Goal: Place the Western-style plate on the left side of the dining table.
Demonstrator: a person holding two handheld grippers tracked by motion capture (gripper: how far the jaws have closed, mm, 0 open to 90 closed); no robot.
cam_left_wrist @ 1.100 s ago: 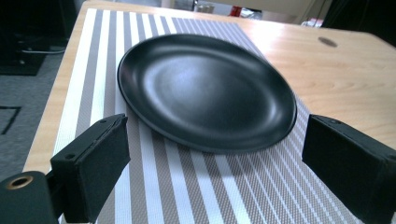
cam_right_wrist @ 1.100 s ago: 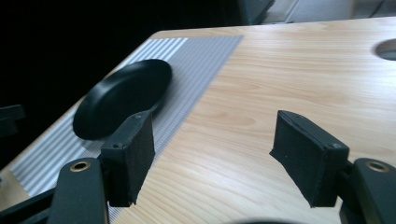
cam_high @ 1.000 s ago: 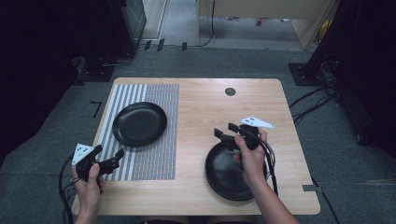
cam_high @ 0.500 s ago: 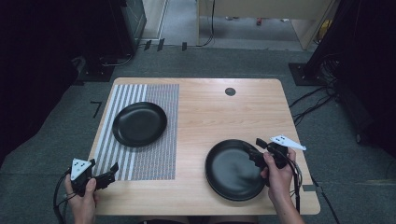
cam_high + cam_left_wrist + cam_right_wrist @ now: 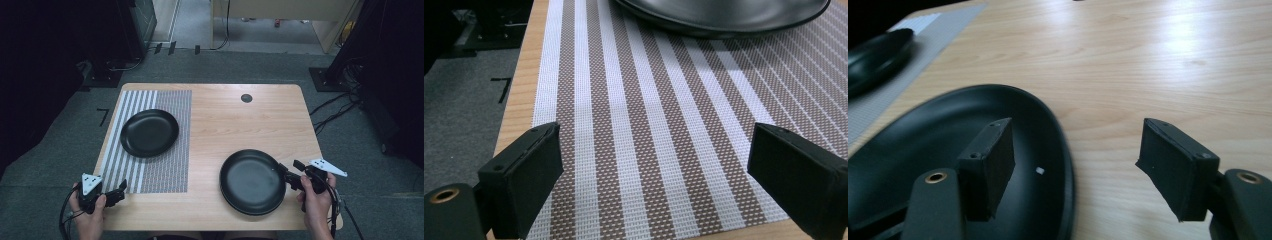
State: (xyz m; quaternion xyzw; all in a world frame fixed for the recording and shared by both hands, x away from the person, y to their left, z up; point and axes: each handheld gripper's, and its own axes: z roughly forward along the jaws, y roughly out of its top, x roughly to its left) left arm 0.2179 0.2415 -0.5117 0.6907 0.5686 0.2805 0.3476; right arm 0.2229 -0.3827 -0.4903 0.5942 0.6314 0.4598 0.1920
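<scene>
A black plate [image 5: 149, 132] lies on the striped placemat [image 5: 165, 165] at the table's left. A second black plate [image 5: 252, 181] rests on bare wood at the front right. My left gripper [image 5: 120, 191] is at the front left corner, open, its jaws hovering over the placemat [image 5: 649, 125] with the plate's rim [image 5: 724, 15] beyond them. My right gripper [image 5: 290, 168] is open at the right edge of the second plate [image 5: 948, 145]; its left jaw is over the rim and its right jaw over the wood. Nothing is held. A small white speck [image 5: 1040, 170] lies on that plate.
The wooden table [image 5: 240, 125] has a dark round grommet [image 5: 246, 98] near its far edge. Bare wood spans the middle and far right. Cables [image 5: 335, 107] trail on the grey floor to the right. The far plate [image 5: 875, 55] shows at the right gripper view's left.
My right gripper moved right and toward the front, from over the front plate to its right rim. My left gripper drew back toward the front left corner.
</scene>
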